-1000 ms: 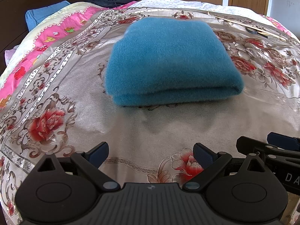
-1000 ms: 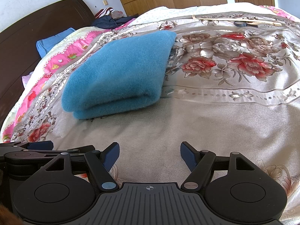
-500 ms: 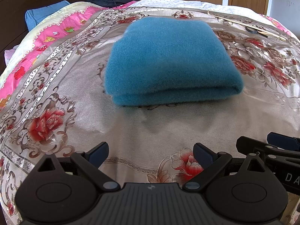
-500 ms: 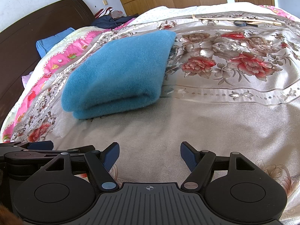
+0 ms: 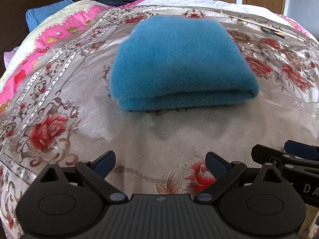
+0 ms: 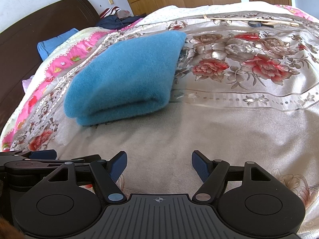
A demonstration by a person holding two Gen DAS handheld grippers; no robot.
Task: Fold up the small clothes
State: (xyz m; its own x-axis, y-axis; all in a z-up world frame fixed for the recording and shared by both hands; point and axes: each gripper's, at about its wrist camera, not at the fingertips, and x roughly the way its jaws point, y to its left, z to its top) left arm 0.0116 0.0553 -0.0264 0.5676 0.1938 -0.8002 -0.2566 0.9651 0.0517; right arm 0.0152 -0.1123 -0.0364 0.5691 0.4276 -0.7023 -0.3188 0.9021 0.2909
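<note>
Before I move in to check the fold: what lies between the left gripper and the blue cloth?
Only bare floral bedspread between the left gripper and the folded blue cloth, per the left wrist view.

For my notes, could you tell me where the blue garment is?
The blue garment lies folded on the floral bedspread, ahead of both open grippers.

From your left gripper, the folded cloth lies at twelve o'clock on the bedspread, well apart from the fingertips. Your right gripper sits just beside it at three o'clock, and from there the cloth lies at eleven. A pillow lies at ten o'clock against the headboard; thin sticks lie at one, behind the cloth.
</note>
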